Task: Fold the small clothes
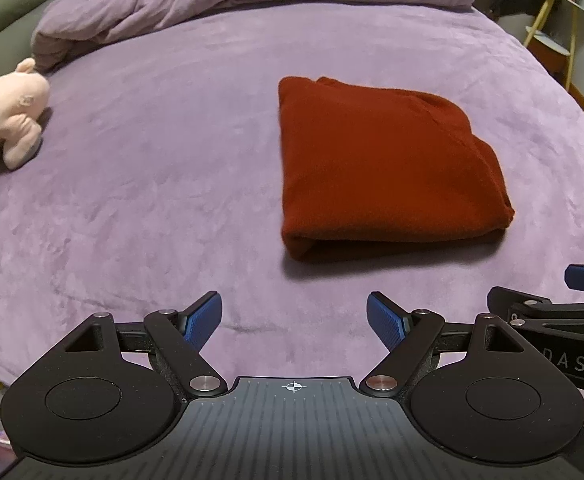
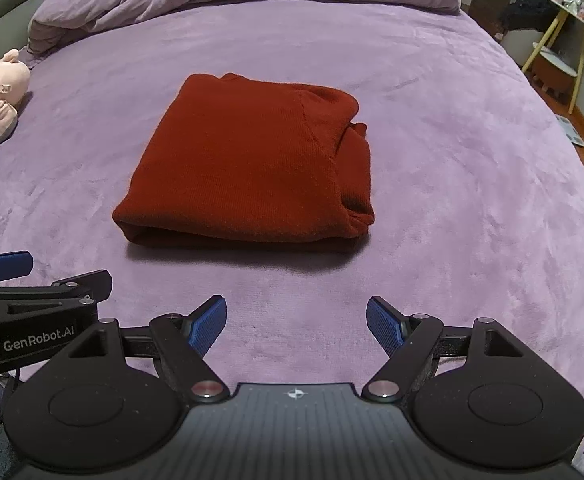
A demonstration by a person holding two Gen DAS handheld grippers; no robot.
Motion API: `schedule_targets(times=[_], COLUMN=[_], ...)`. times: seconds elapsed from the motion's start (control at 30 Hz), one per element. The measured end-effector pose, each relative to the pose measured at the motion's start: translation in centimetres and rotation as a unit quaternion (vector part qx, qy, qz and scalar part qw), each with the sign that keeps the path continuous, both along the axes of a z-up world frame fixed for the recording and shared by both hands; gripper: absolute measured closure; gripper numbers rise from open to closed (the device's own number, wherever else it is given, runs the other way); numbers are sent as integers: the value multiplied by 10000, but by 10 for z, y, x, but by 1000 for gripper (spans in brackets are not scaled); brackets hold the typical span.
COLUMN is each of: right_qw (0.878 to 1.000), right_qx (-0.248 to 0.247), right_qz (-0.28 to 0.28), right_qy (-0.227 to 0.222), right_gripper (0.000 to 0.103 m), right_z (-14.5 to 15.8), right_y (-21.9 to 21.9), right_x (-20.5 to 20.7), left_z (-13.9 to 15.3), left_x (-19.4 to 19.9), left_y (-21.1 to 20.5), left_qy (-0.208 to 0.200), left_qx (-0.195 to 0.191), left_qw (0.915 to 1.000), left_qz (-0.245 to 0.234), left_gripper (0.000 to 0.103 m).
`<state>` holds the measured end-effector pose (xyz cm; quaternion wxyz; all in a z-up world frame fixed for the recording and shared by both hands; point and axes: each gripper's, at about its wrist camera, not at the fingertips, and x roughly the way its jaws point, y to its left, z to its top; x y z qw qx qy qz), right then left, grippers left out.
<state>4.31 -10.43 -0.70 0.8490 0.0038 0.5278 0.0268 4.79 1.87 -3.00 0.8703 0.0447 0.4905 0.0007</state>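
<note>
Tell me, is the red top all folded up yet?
It looks done: the red top lies in a neat folded bundle on the purple bed cover. Nothing is in hand: the left tongs and right tongs are both open and empty, held back from it. No other clothes show, so little seems left, except perhaps tucking the bunched right edge.

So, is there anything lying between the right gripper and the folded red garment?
No. In the right wrist view, only bare purple bedsheet lies between the right gripper and the red garment.
</note>
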Motion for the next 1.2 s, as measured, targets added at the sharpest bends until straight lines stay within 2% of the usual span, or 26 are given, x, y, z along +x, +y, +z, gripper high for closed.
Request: schedule_targets(times=[1.2], right_qw=[9999], right_qx=[77], right_qz=[-37], right_qy=[-121], right_gripper=[25], right_z=[8], right_y=[1], right_x=[-2], left_z=[8], left_x=[-2], left_y=[-2], left_qy=[-47], left_qx=[-128], left_qw=[9999], left_qz=[14], left_gripper=[18])
